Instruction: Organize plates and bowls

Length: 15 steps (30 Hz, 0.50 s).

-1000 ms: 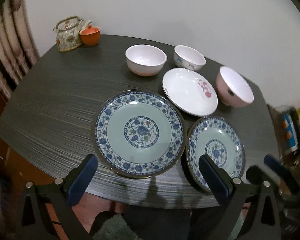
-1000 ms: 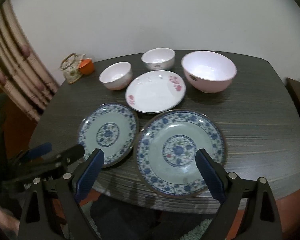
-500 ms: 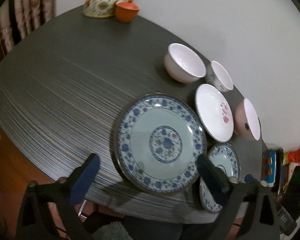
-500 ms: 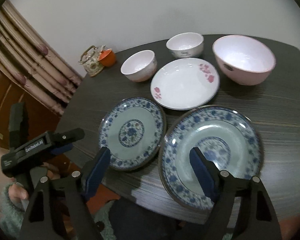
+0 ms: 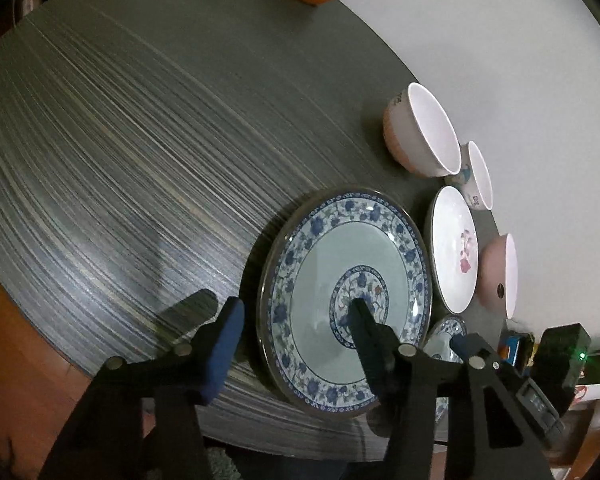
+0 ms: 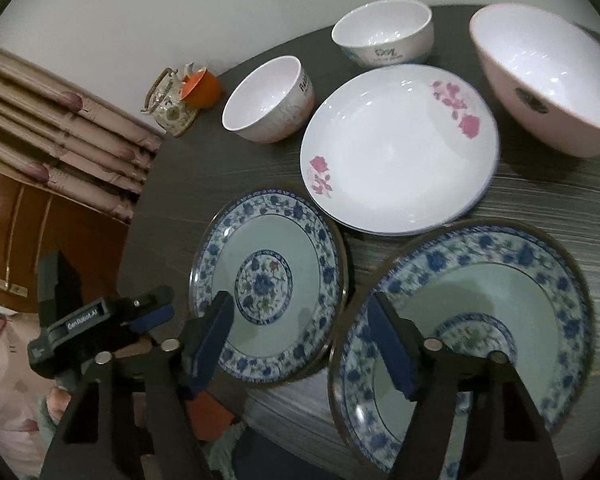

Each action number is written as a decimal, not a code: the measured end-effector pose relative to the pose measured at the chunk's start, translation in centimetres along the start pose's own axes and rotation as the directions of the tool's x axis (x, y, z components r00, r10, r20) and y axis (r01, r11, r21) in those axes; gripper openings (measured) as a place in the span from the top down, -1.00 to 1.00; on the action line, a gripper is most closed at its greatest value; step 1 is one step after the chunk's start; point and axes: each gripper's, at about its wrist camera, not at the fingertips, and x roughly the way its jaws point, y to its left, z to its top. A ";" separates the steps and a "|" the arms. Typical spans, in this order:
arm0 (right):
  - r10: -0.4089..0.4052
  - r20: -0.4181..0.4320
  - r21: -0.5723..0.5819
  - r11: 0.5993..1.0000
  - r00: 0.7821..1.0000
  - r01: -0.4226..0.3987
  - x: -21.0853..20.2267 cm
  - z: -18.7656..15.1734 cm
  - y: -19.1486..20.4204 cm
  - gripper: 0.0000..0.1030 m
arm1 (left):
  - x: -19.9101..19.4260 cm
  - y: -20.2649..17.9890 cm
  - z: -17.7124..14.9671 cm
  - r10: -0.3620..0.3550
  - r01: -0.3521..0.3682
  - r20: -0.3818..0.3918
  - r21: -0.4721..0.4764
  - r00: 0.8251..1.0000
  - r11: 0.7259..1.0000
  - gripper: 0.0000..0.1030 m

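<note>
Count six dishes on the dark table [image 5: 140, 140]: three plates and three bowls.

Two of the plates are blue-patterned, one is white with pink flowers. Your left gripper [image 5: 296, 308] straddles the near rim of the left blue plate [image 5: 312, 264]: its left finger sits outside the rim over bare table, and its right finger sits over the plate's centre medallion. Those jaws have just been closing, yet the pads stand apart and press on nothing; the rim lies between them, ungripped.

Your right gripper [image 6: 300, 304] also has its fingers apart after just closing in. Its left finger hangs over the near right part of the left blue plate, its right finger just inside the left rim of the right blue plate [image 6: 500, 280]. The narrow gap between the two plates lies between the fingers. Neither pad clamps anything.

The white flowered plate [image 6: 396, 152] lies beyond the right gripper's fingertips, just past both blue plates.

The three bowls sit farther out still: a small white bowl [image 6: 266, 100] beyond the left finger, a second small bowl [image 6: 384, 36] ahead, and a big pink bowl [image 6: 548, 76] beyond the right finger.

Past them stand one teapot [image 6: 168, 100] and one orange cup [image 6: 202, 86], touching each other.
</note>
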 end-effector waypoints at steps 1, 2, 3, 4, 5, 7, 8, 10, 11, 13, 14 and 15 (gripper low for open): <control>-0.004 -0.014 -0.004 1.000 1.000 0.004 0.5 0.3 0.0 -0.13 | 0.1 0.0 0.1 0.003 -0.003 -0.001 -0.001 1.000 1.000 -0.05; -0.011 -0.019 -0.006 1.000 1.000 0.011 0.9 0.5 -0.1 -0.06 | 0.2 0.1 0.3 -0.001 0.001 -0.001 -0.001 1.000 1.000 -0.05; -0.015 -0.023 -0.011 1.000 1.000 0.014 1.3 0.9 -0.2 -0.04 | 0.3 0.0 0.4 -0.004 0.004 -0.001 0.002 1.000 1.000 -0.05; -0.015 -0.028 -0.013 1.000 0.999 0.015 1.7 1.1 -0.2 0.00 | 0.4 0.1 0.5 -0.006 0.006 -0.002 0.003 1.000 1.000 -0.05; -0.021 -0.032 -0.010 1.000 0.999 0.020 2.0 1.3 -0.4 0.01 | 0.6 0.1 0.6 -0.007 0.007 -0.004 0.003 1.000 1.000 -0.04; -0.017 -0.040 0.002 1.000 0.999 0.017 2.6 1.6 -0.7 0.05 | 0.8 0.1 0.7 -0.006 0.006 -0.009 0.008 1.000 1.000 0.08; -0.014 -0.047 0.007 1.000 0.999 0.014 3.0 1.9 -0.8 0.07 | 1.0 0.1 0.8 -0.006 0.006 -0.014 0.010 1.000 1.000 0.14; -0.018 -0.060 0.010 1.000 0.998 0.019 3.6 2.3 -0.9 0.11 | 1.1 0.2 0.9 -0.006 0.006 -0.022 0.008 1.000 1.000 0.15; -0.021 -0.063 0.006 1.000 0.998 0.021 3.9 2.4 -0.9 0.12 | 1.2 0.2 0.9 -0.005 0.005 -0.024 0.011 1.000 1.000 0.15; -0.031 -0.074 0.002 1.000 0.997 0.031 4.6 2.8 -1.0 0.16 | 1.4 0.1 1.0 0.001 -0.001 -0.026 0.021 1.000 1.000 0.17; -0.032 -0.076 0.002 0.999 0.997 0.032 4.8 2.9 -1.0 0.17 | 1.4 0.1 1.0 0.000 0.001 -0.026 0.027 1.000 1.000 0.21; -0.033 -0.080 0.001 0.999 0.996 0.033 5.1 3.1 -1.0 0.21 | 1.6 0.0 1.1 0.000 0.001 -0.028 0.032 1.000 0.999 0.23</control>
